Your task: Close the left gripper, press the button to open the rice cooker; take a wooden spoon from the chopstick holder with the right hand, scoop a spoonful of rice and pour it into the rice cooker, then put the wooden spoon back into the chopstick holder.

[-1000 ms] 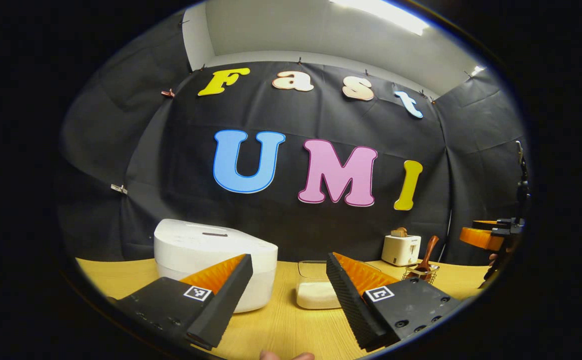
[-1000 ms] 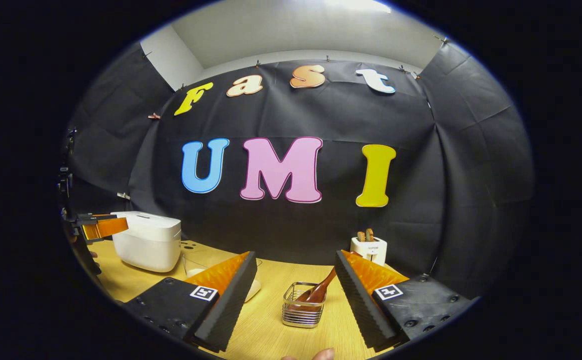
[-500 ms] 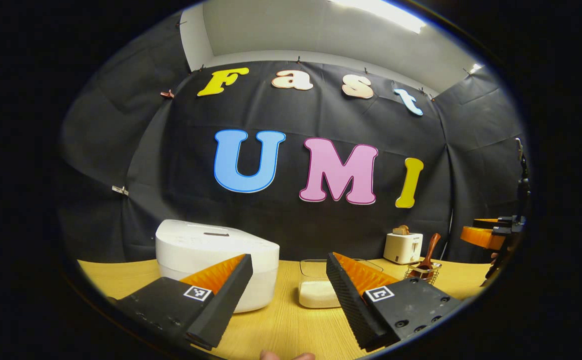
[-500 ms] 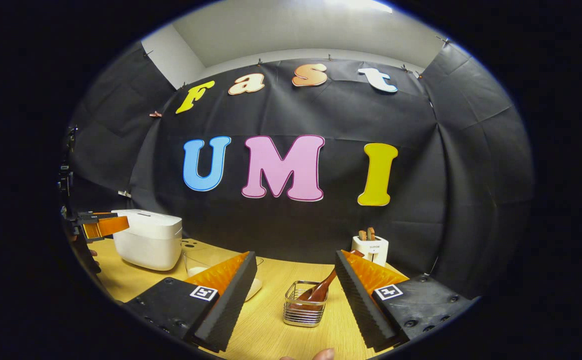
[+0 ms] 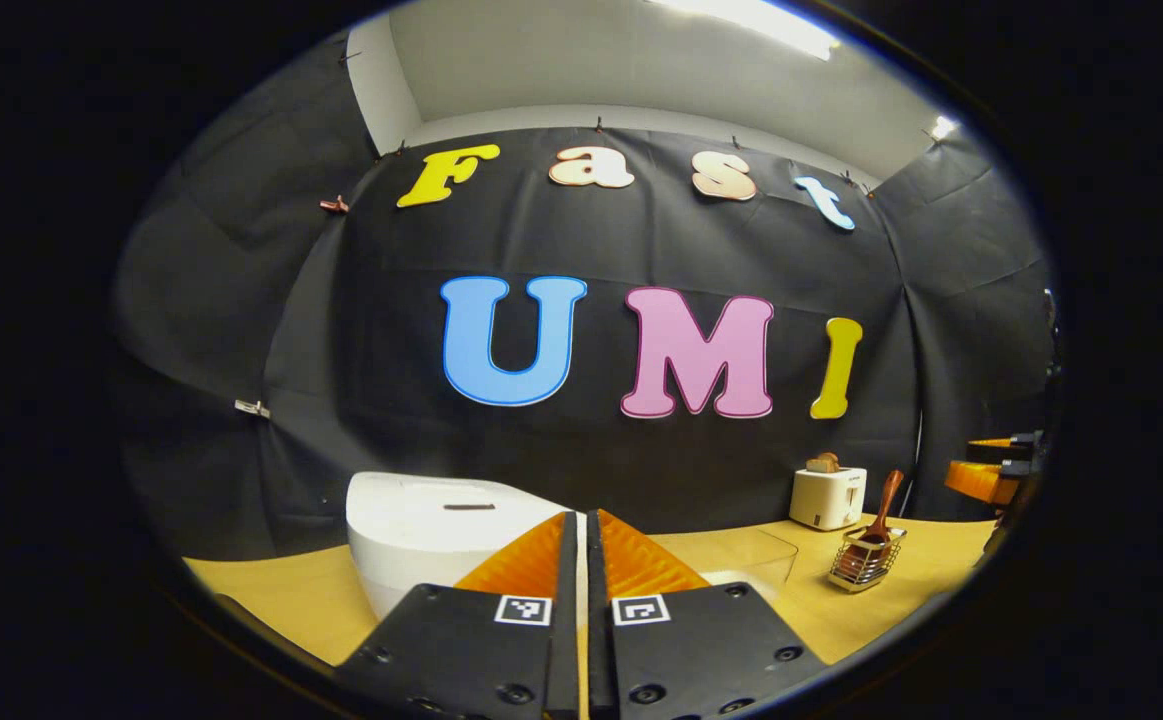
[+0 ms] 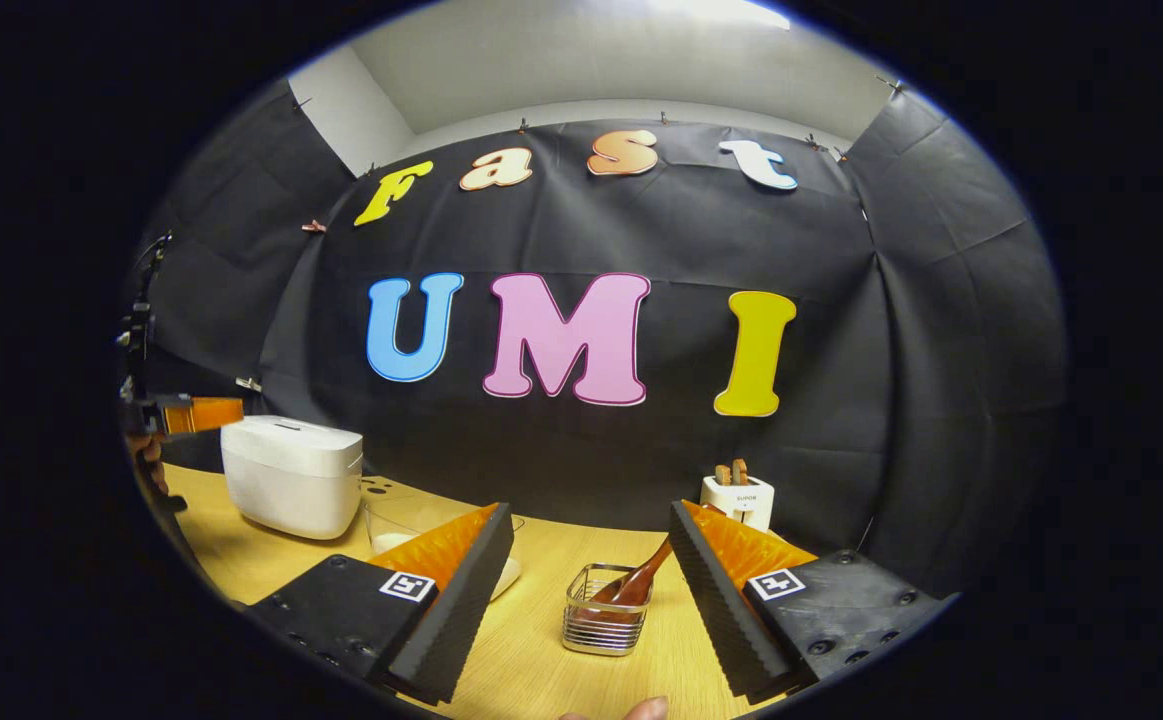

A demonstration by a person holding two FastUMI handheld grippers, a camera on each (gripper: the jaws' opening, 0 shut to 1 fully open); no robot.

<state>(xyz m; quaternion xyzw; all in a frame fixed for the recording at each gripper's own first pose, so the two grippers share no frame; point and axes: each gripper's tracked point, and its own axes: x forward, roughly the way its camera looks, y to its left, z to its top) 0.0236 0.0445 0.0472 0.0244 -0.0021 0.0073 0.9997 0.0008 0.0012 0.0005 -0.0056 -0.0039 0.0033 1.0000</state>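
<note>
In the left gripper view, the left gripper (image 5: 581, 530) is holding its two fingers pressed together on nothing, which looks like the task's first step done. The rice cooker (image 5: 441, 520) is sitting just beyond the fingertips with its lid down, so the button press is judged not yet made. Beside it a clear rice container (image 5: 741, 560) is standing, and farther right the wooden spoon (image 5: 881, 500) is leaning in the wire chopstick holder (image 5: 866, 565), near a small white toaster (image 5: 828, 495). Everything is resting on a pale wooden table (image 5: 271, 590), with black cloth hanging behind and a ceiling light glowing above.

In the right gripper view, the right gripper (image 6: 591, 540) is waiting with its fingers wide apart and empty, the chopstick holder (image 6: 596, 615) lying between them farther off and the spoon (image 6: 641, 580) untouched inside. The cooker (image 6: 291, 475) is standing closed at far left. Taking the spoon, scooping, pouring and returning it all appear left to do.
</note>
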